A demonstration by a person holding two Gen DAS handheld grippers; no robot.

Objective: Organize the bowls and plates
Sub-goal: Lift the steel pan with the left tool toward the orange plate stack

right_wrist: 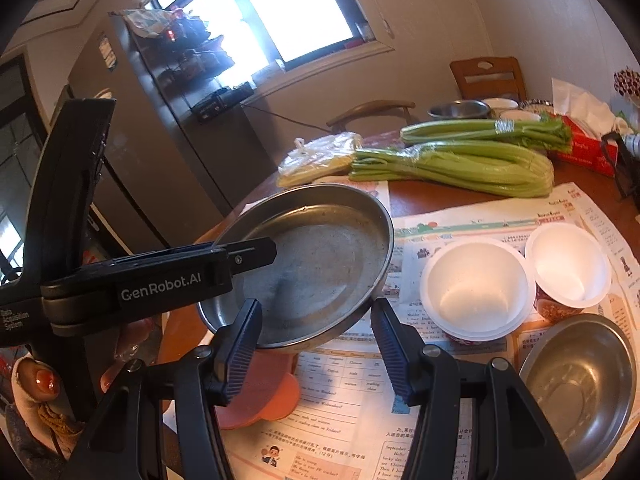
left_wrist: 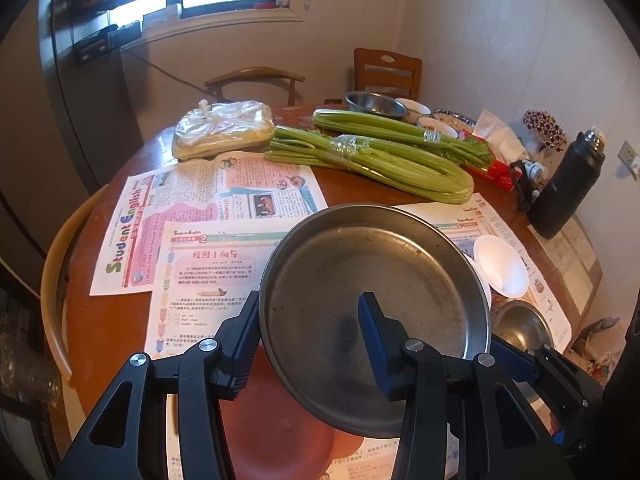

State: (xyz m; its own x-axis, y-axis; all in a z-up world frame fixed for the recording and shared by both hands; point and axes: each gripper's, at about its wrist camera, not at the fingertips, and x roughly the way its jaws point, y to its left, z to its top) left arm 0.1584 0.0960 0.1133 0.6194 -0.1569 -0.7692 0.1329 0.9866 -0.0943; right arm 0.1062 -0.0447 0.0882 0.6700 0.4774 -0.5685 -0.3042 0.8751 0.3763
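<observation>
A: The steel plate (left_wrist: 372,312) is off the counter (left_wrist: 120,320), tilted, with the left tongs (left_wrist: 308,344) pinching its near rim: one finger under the edge, one inside the dish.

B: A one-sided hold on smooth metal. If it pivots, I'd expect it to swing down onto the orange mat (right_wrist: 260,392) or the newspaper (right_wrist: 460,420).

A: The right tongs (right_wrist: 316,348) are spread, one finger each side of the rim nearest them, and I can't tell whether either pad touches it.

B: So they aren't pinching. A knock there could twist the plate loose.

A: Further out, the stacked white bowls (right_wrist: 476,288), another white bowl (right_wrist: 568,268) and the steel bowl (right_wrist: 580,392) sit just right of it.

B: A low swing could clip them. The celery (right_wrist: 452,168) lies well behind.
</observation>
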